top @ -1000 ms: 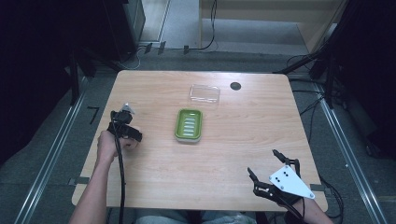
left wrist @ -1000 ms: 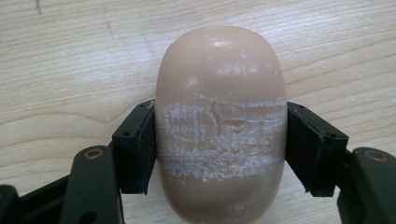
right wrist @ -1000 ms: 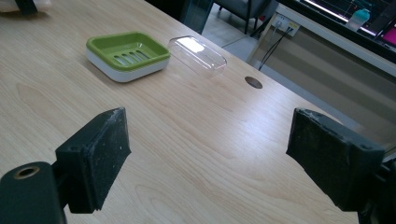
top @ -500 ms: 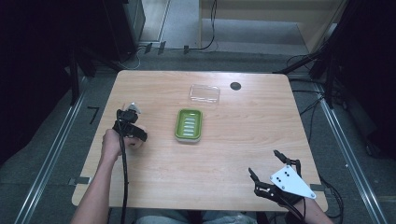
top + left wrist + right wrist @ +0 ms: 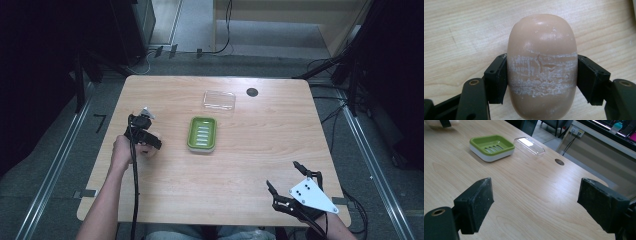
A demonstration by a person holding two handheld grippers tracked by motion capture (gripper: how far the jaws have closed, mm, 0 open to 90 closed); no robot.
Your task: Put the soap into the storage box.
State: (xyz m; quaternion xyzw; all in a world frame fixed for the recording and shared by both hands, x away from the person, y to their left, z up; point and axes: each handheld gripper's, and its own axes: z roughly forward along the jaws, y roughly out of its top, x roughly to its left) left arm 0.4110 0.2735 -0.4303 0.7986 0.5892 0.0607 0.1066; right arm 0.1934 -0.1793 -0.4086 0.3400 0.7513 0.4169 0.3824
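Observation:
A tan oval bar of soap [image 5: 541,67] is clamped between the two black jaws of my left gripper [image 5: 541,80], just above the wooden table; its middle is scuffed white. In the high view the left gripper [image 5: 148,146] is at the table's left side with the soap [image 5: 151,150] peeking out beneath it. A green soap dish [image 5: 202,134] with a slotted bottom stands at the table's centre, to the right of the left gripper. My right gripper [image 5: 287,182] rests near the front right corner, jaws wide apart with nothing between them [image 5: 534,205].
A clear plastic lid [image 5: 219,100] lies behind the green dish [image 5: 491,146], and it appears as the clear lid [image 5: 529,147] in the right gripper view. A round cable hole [image 5: 252,92] is in the table near the back. The table edge [image 5: 80,210] runs close to the person's left forearm.
The left gripper with the soap has shifted slightly toward the front and right of the table. The right gripper has stayed where it was.

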